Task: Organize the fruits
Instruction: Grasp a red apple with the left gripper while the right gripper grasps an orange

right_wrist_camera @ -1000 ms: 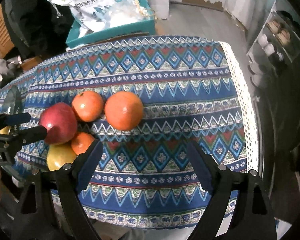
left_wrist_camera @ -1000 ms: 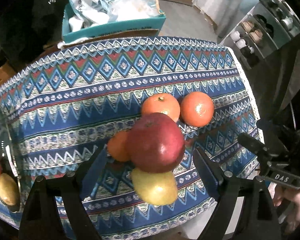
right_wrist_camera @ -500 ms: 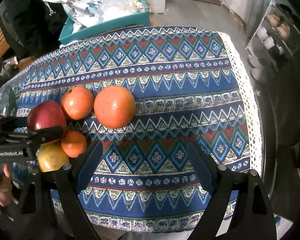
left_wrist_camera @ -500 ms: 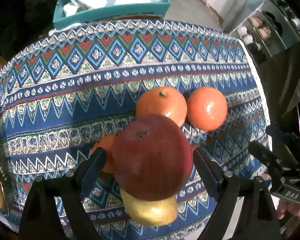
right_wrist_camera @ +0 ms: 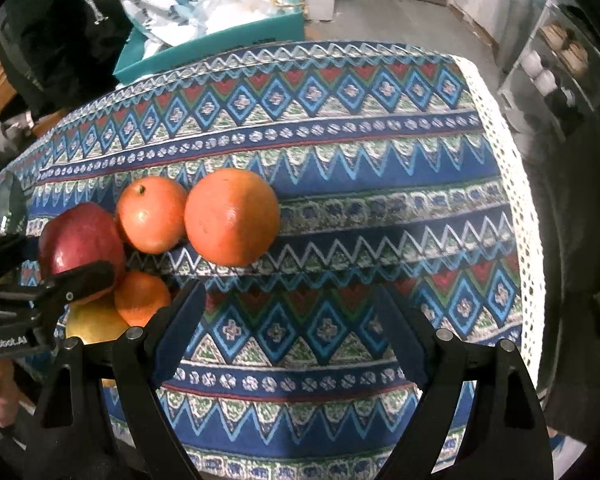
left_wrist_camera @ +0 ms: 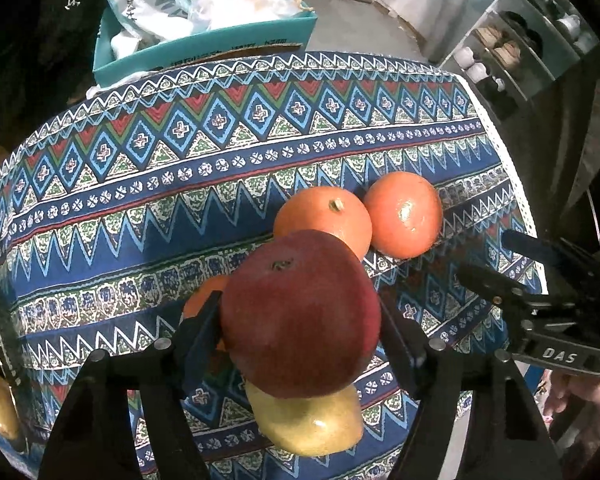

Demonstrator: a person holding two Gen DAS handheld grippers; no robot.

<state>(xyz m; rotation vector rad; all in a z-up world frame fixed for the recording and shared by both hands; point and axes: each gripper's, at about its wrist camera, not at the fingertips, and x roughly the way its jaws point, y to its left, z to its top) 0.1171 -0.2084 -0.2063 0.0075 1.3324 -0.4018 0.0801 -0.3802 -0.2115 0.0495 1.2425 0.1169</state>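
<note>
Two tongs working: left tongs (left_wrist_camera: 300,320) closing around red apple (left_wrist_camera: 300,314) at lower centre; right tongs (right_wrist_camera: 288,320) gaping over bare surface (right_wrist_camera: 380,208), lace edge (right_wrist_camera: 512,200) at right.

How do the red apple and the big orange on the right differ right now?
The red apple is dark red with a stem dimple; the big orange is bright orange and glossy. The apple sits between the closing jaws of the left gripper, while the orange lies free on the tablecloth. The apple is piled over a yellow fruit; the orange rests directly on cloth. Both are round, whole fruit.
</note>
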